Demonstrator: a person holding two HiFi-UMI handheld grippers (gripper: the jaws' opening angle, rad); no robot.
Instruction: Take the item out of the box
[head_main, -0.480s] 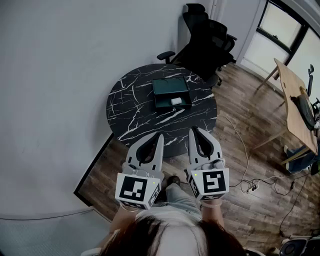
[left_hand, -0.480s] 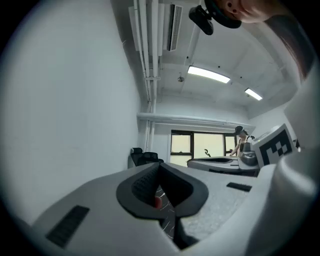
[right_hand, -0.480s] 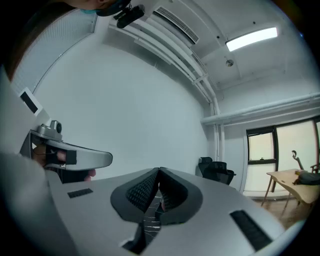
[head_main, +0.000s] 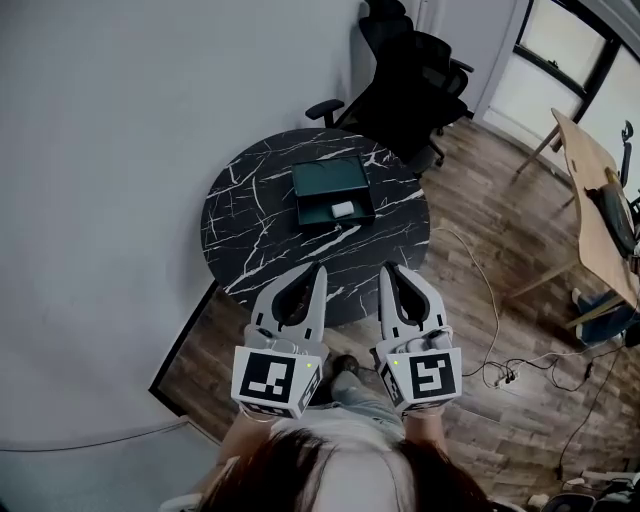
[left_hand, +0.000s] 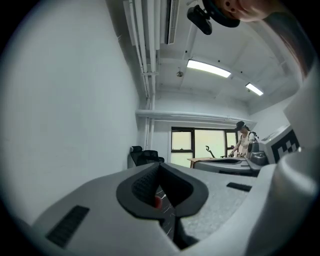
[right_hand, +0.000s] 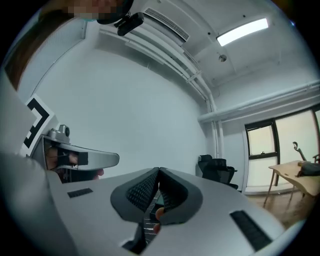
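A dark green open box (head_main: 318, 180) lies on the round black marble table (head_main: 250, 230), with a small white item (head_main: 342, 209) in its near right corner. My left gripper (head_main: 320, 270) and right gripper (head_main: 384, 268) are held side by side, level, short of the table's near edge and well apart from the box. Both are shut with nothing between the jaws. In the left gripper view the tips of the left gripper (left_hand: 159, 165) meet. The right gripper view shows the right gripper (right_hand: 158, 170) with its jaws closed too, and a strip of the table below them.
Black office chairs (head_main: 410, 70) stand behind the table. A wooden desk (head_main: 590, 200) is at the far right. A cable and power strip (head_main: 500, 375) lie on the wood floor to the right. A white wall runs along the left. A person (left_hand: 243, 140) stands far off by the window.
The table and box sit slightly further left in the head view. Both grippers keep their pose and stay shut.
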